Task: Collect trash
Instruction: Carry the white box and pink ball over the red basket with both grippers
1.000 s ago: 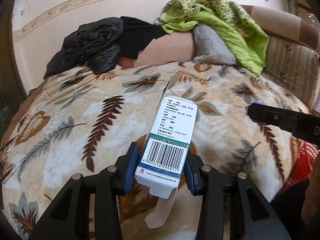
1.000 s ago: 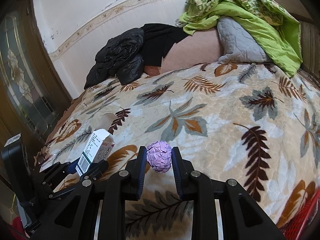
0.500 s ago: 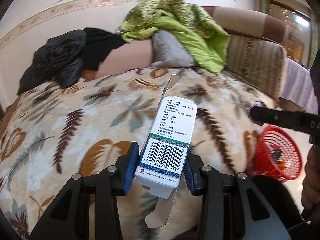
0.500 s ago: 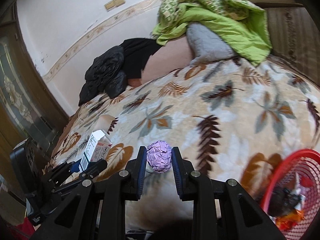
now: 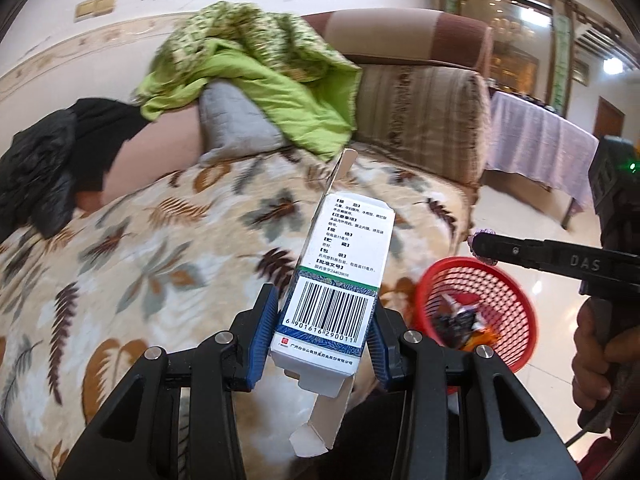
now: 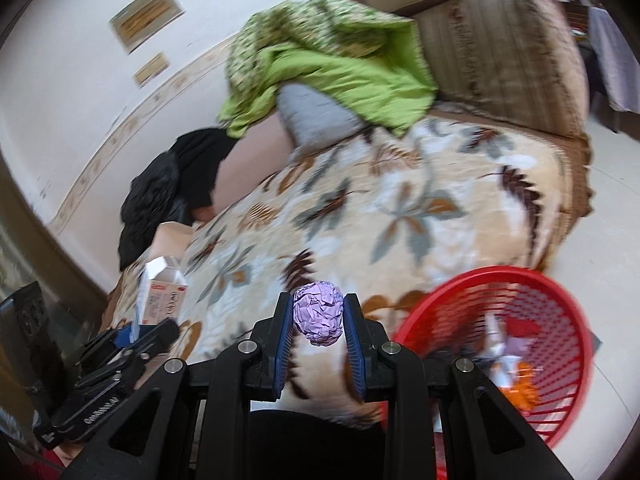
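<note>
My left gripper is shut on a white medicine box with a barcode and open end flaps, held above the bed's edge. My right gripper is shut on a crumpled purple paper ball. A red mesh basket with several wrappers inside stands on the floor, low and right of the ball. In the left wrist view the basket sits right of the box, and the right gripper with the purple ball reaches over its rim. The box also shows in the right wrist view.
A bed with a leaf-patterned blanket fills the middle. A green quilt, a grey pillow and black clothes lie at its far side. A striped sofa arm and a table with a lilac cloth stand to the right.
Both grippers have swung right from over the bed toward the floor. The red basket has come into fuller view and closer. Both grips are unchanged.
</note>
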Demonstrator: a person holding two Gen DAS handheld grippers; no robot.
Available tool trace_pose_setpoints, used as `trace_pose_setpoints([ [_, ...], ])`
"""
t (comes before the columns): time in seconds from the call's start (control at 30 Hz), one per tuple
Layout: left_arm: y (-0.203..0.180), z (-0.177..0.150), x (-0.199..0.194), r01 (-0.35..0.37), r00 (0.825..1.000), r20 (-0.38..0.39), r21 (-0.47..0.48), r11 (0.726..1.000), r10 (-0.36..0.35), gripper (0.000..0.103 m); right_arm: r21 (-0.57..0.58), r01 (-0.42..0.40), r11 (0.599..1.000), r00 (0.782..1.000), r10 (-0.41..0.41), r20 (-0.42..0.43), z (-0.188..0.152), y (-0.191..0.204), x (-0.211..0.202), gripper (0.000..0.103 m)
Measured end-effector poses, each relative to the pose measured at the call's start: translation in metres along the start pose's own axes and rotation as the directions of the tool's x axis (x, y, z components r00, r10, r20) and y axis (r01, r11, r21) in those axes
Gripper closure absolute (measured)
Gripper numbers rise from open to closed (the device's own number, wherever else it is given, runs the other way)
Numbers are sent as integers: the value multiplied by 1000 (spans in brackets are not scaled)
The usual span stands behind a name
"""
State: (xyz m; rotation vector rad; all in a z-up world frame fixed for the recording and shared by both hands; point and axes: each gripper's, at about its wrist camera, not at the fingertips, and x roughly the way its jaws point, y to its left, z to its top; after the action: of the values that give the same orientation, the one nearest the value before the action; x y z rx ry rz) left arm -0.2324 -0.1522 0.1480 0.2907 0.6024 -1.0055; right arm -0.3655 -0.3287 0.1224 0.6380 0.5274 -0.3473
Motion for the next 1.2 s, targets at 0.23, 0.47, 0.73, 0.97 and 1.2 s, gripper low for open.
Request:
trace_pose_setpoints([
  [0.23, -40, 26, 15, 97, 995, -19, 56, 994, -96, 62, 92, 68, 993, 997, -72, 41, 9, -49, -28, 76],
  [0.47, -74, 33, 47, 190, 978, -102, 63, 980, -183, 62, 148, 104, 984, 992, -114, 61, 12, -80, -43, 76],
  [0.73, -106, 31, 76, 262, 952, -181, 65, 963, -247, 62, 194, 118, 974, 990, -130, 52, 10, -105, -44, 76],
  [0.97, -126, 28, 92, 318, 926, -234, 60, 946, -297, 62, 218, 122, 968, 990, -134, 41, 8, -118, -42, 76],
  [1.2, -138, 25, 106, 340, 910, -270, 46, 939, -316, 62, 226, 127, 966, 990, -137, 31, 8, -126, -40, 76],
])
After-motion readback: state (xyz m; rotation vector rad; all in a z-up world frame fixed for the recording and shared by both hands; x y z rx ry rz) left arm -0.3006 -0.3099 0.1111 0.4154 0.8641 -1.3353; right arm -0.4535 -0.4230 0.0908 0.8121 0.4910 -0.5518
